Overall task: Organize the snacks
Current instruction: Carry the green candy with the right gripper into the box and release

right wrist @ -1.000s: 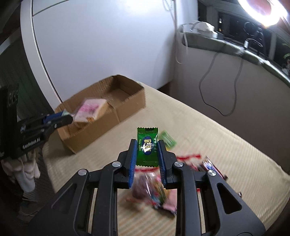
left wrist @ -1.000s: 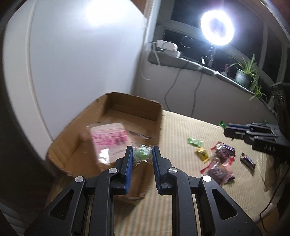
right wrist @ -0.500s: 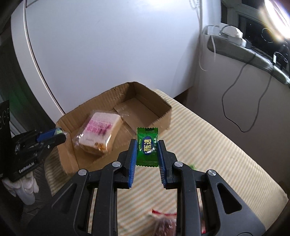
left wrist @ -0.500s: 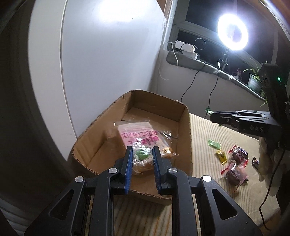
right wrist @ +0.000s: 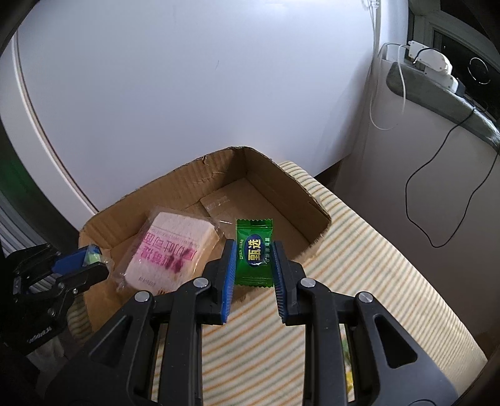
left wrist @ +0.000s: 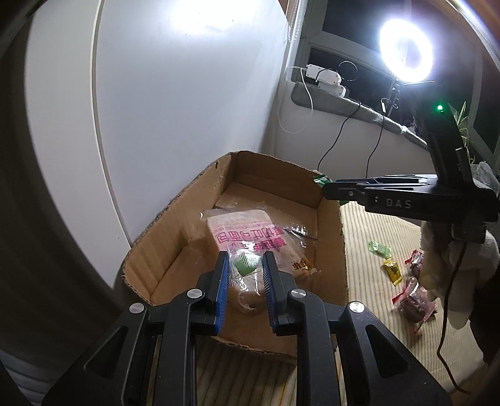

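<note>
The right tongs [right wrist: 253, 265] pinch a light, crinkly green foil candy packet [right wrist: 253, 251] by its sides; the left tongs [left wrist: 245, 274] clamp a soft clear-wrapped green sweet [left wrist: 243, 265], both above the open brown cardboard box [right wrist: 312, 200].

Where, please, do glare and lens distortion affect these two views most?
Left wrist view: the white ring light blooms at upper right, its glare washes the white wall panel, and dark vignetting curves down the left edge. Right wrist view: evenly lit; fisheye bends the panel's edge; the green foil candy wrapper reads sharp.

You see 1 cardboard box [left wrist: 331, 250], 1 bread pack [right wrist: 175, 246], 2 held candies [right wrist: 253, 253] [left wrist: 245, 265], and 4 snacks [left wrist: 415, 299] on the striped cloth [right wrist: 359, 265].
</note>
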Demonstrator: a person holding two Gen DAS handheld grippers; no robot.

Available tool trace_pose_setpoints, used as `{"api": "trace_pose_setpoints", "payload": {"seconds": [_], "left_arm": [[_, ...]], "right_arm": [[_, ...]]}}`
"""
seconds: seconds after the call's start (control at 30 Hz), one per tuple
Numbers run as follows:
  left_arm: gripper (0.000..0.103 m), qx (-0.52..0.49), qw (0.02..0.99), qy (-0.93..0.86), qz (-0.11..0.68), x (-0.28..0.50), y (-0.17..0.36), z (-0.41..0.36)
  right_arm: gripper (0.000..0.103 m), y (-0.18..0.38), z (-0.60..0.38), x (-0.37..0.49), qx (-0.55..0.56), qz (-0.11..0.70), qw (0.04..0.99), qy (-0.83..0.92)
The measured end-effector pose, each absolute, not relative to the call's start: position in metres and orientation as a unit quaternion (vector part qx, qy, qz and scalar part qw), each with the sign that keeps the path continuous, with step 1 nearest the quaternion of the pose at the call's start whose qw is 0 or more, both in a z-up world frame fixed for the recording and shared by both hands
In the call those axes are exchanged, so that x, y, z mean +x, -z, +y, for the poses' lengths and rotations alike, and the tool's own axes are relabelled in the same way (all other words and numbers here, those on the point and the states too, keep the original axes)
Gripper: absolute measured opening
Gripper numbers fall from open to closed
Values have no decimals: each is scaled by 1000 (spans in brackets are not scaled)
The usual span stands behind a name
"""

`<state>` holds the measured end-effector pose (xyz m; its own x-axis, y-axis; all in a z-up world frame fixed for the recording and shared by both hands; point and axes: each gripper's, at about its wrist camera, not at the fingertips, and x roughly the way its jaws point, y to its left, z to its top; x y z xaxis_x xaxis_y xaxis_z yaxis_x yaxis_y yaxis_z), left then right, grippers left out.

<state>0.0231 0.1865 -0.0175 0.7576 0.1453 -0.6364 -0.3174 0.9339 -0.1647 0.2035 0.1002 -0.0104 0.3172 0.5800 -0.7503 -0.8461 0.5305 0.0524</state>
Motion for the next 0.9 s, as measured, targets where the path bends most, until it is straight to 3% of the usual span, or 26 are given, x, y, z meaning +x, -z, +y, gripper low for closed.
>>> {"api": "trace_pose_setpoints", "payload": {"seconds": [0.53,0.63,0.67,0.77,0.83,0.9], "left_arm": [[20,-134,926,-129,330,29,21,190],[22,-132,926,-129,329,29,21,190],[26,-131,926,-130,330,29,21,190],[47,-129,927,-133,326,28,19,188],[48,-127,928,-132,324,27,18,188],[53,-124,929,-133,323,27,17,186]], "right_arm": [[23,21,116,211,-180,381,784,-455],[25,21,118,211,-178,380,785,-456],[25,21,117,212,-178,379,786,-454],[48,19,116,212,-171,376,790,-453],[71,16,113,212,-167,369,795,-453],[78,12,110,210,-164,362,797,-456]]}}
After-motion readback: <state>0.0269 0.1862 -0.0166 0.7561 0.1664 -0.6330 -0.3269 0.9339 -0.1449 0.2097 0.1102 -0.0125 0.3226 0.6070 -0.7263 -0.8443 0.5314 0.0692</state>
